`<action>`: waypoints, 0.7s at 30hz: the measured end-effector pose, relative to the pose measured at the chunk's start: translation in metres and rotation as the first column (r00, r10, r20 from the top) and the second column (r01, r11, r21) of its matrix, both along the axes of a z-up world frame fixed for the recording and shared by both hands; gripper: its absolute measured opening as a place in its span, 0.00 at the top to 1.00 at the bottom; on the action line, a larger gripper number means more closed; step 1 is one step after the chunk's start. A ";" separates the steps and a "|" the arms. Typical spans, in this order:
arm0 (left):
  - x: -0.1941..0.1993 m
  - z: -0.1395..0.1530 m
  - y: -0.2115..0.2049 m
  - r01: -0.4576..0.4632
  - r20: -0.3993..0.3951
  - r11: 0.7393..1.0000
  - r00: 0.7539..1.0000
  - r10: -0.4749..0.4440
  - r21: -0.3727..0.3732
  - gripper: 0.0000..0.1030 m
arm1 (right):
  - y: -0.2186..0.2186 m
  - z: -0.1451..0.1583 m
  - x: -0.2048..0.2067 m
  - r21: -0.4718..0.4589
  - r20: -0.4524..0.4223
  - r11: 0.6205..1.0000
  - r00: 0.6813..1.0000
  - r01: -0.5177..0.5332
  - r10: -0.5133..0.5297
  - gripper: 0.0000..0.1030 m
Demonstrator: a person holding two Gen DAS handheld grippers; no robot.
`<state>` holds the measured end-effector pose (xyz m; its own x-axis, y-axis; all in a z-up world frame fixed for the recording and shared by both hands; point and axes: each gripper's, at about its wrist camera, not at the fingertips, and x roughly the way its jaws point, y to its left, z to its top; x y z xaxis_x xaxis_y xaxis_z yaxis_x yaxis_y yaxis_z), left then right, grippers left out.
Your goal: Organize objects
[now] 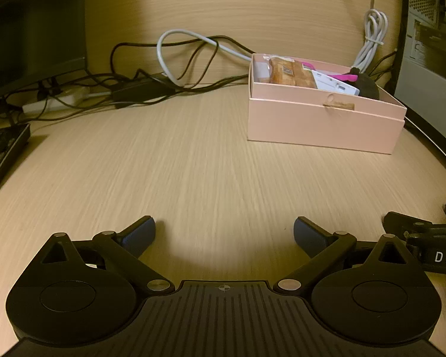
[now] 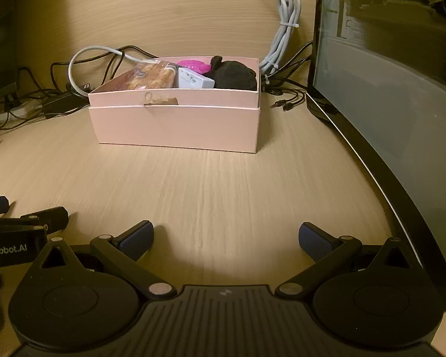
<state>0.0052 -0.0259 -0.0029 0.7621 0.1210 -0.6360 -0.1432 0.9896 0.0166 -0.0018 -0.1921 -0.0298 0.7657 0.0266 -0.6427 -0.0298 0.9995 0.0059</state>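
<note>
the pink box (image 2: 175, 125) sits well ahead of the right hand-held gripper (image 2: 225, 238) and ahead-right of the left hand-held gripper (image 1: 224, 233); both gape wide, holding nothing. it rests on the pale wood worktop (image 2: 223, 184), holding a snack packet (image 2: 151, 76), white adapter (image 2: 193, 80) and dark bundle (image 2: 235, 76). cables (image 1: 175, 68) lie behind it, a monitor (image 2: 386, 89) beside it.

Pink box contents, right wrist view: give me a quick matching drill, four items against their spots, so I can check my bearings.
Items:
1. black cloth bundle
2. white adapter
3. brown snack packet
4. bundled grey cable

Places:
A. left part of the pink box
B. outside the box, behind its right corner
C. right end of the box
D. middle of the box, between packet and cloth

Pairs: 1-C, 2-D, 3-A, 4-B
</note>
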 end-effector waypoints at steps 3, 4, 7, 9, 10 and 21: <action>0.000 0.000 0.000 0.000 0.000 1.000 1.000 0.000 0.000 0.01 | 0.000 -0.001 0.000 0.000 0.000 1.000 1.000 0.000 0.000 0.00; 0.000 0.000 0.000 0.000 0.000 1.000 1.000 0.000 0.000 0.01 | 0.000 -0.001 0.000 0.000 0.000 1.000 1.000 0.000 0.000 0.00; 0.000 0.000 0.000 0.000 -0.001 1.000 1.000 0.000 0.000 0.01 | 0.000 -0.001 0.000 0.000 0.001 1.000 1.000 0.000 0.000 0.00; 0.000 0.000 0.000 0.001 0.000 1.000 1.000 -0.001 -0.001 0.01 | 0.000 -0.001 0.000 0.000 0.001 1.000 1.000 0.000 0.000 0.00; 0.000 0.000 0.000 0.004 0.000 1.000 1.000 -0.004 -0.002 0.01 | 0.000 -0.001 0.000 0.000 0.001 1.000 1.000 -0.001 0.001 0.00; 0.000 0.000 0.001 0.005 -0.001 1.000 1.000 -0.005 -0.004 0.01 | -0.001 -0.001 0.000 0.001 0.001 1.000 1.000 -0.001 0.001 0.00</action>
